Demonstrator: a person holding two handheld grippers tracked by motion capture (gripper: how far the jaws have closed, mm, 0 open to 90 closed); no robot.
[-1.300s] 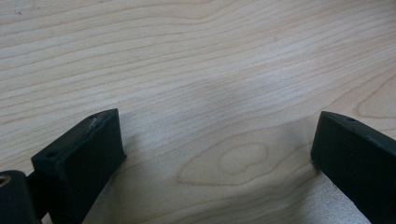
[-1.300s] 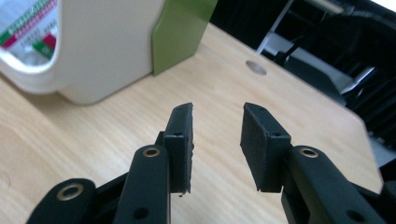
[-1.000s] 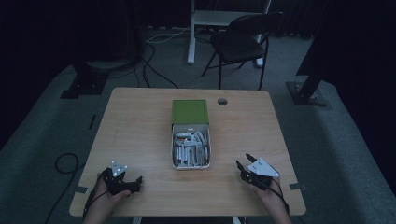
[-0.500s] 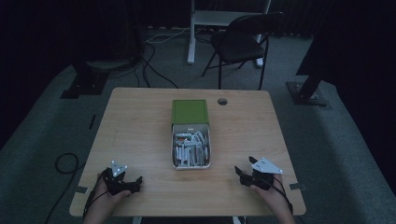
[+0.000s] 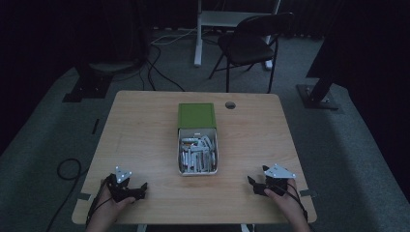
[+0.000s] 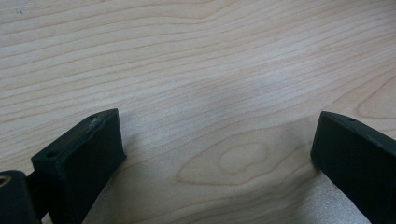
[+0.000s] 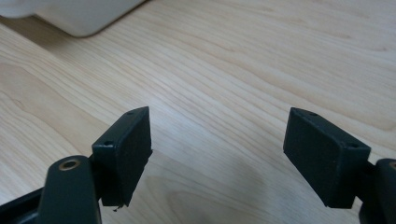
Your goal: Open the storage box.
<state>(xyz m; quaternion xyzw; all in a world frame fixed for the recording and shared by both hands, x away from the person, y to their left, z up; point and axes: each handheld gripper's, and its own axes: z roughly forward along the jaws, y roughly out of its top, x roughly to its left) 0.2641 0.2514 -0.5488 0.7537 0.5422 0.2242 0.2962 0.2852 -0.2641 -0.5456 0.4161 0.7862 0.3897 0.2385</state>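
While both grippers rest low near the front edge of the wooden table (image 5: 145, 125), neither holds anything. The left gripper (image 5: 140, 189) has its jaws spread wide, with bare wood grain between them in the left gripper view (image 6: 215, 140). The right gripper (image 5: 252, 184) has just been opening its jaws; they stand wide too, with nothing between them.

The thing to be worked on appears to be the white tray (image 5: 197, 171) of small pale pieces (image 5: 196, 155), which sits ahead of the fingertips and between the two grippers, well apart from each. In the right gripper view, a white corner of it (image 7: 79, 18) shows beyond and to the left of the jaw tips. A green lid or box (image 5: 196, 116) touches the tray's far end.

A good approach would likely be to bring the right gripper in over the tray's near rim with the jaws narrowed enough to pick one piece rather than several, coming down along a piece's long side. The left gripper could steady the tray wall so that it does not slide on the smooth wood.

That surface is light, clean-grained wood with a round cable hole (image 5: 230, 105) past the green lid. Beyond the table, the room is dim: grey carpet, a dark folding chair (image 5: 251, 43), cables (image 5: 159, 63) on the floor and stand bases at either side.
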